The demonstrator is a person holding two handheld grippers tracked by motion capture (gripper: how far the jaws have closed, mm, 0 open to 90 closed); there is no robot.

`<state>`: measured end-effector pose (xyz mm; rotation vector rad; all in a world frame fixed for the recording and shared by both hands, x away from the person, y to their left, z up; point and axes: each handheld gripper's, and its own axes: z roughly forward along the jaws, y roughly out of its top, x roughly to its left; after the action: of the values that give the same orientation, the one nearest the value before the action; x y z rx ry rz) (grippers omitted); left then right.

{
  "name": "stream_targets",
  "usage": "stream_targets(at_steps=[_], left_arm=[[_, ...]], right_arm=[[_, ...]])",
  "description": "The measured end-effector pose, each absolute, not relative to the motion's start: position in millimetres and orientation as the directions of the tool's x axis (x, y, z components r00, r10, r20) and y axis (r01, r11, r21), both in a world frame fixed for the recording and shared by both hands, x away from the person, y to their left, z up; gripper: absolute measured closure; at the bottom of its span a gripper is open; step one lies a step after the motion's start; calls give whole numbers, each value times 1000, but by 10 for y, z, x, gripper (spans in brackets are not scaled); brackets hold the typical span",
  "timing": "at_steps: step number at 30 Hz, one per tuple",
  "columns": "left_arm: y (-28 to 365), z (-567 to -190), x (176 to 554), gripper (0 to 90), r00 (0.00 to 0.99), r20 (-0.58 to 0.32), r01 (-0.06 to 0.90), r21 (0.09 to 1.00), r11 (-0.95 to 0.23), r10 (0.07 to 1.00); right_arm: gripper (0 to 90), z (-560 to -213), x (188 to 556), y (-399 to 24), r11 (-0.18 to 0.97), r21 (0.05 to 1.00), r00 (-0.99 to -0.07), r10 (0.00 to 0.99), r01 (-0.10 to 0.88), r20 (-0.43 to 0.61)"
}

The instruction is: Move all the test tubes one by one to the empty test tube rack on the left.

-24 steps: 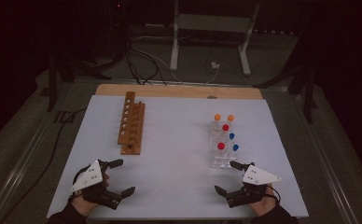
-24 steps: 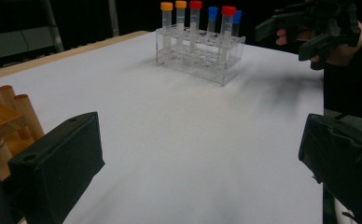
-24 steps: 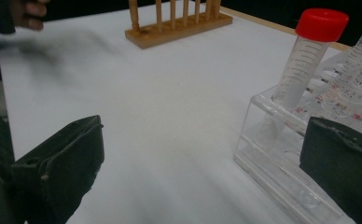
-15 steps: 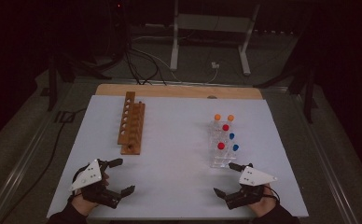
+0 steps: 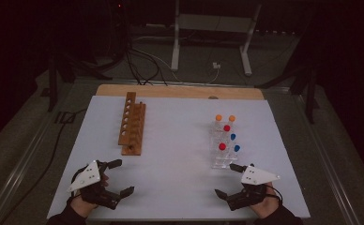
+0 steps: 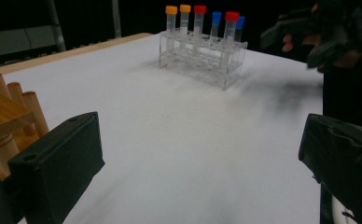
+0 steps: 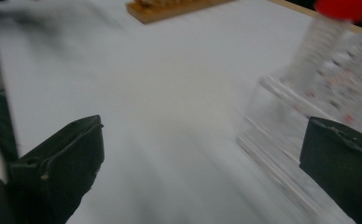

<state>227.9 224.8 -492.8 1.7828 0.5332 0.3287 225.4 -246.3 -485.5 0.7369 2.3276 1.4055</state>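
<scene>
On the white table we see two racks, and both grippers are at the near edge; the left gripper is at the near left corner, held by a hand in a dark sleeve, and its jaws stand wide apart with nothing between them; in the left gripper view we see only bare white surface between its two black jaws. The right gripper is at the near right, and its jaws are also spread wide and hold nothing; its far jaw points toward the clear tube rack and is just beside the near end of it, but we cannot tell if it touches. This clear rack stands on the right half of the table and carries capped tubes upright; two orange caps are at the far end, then red caps and blue caps nearer; in the right gripper view, which is blurred, the rack's near wall is just inside the right jaw. The wooden rack lies on the left half of the table, well apart from the clear one, and its near end is a little beyond the left gripper; in the left gripper view its wooden pegs rise just behind the left jaw.
</scene>
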Motion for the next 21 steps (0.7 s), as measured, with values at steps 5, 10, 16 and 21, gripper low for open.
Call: stream_targets(at_steps=[5,10,16,21], left_arm=[[2267,-4929,2267,5,851,-59,188,962,-198,522],[2269,-4928,2267,5,850,-59,188,962,-197,523],[2258,-4926,2271,5,852,-59,188,962,-198,521],[2257,-4925,2275,5,853,-60,188,962,-197,518]], right_arm=[[0,-4690,2220,-2433,327,910,-819,573,256,25],[0,-4537,2205,-2421,302,923,-808,589,238,15],[0,-4420,2224,-2413,291,928,-788,615,232,4],[0,-4379,2255,-2428,279,930,-761,649,241,3]])
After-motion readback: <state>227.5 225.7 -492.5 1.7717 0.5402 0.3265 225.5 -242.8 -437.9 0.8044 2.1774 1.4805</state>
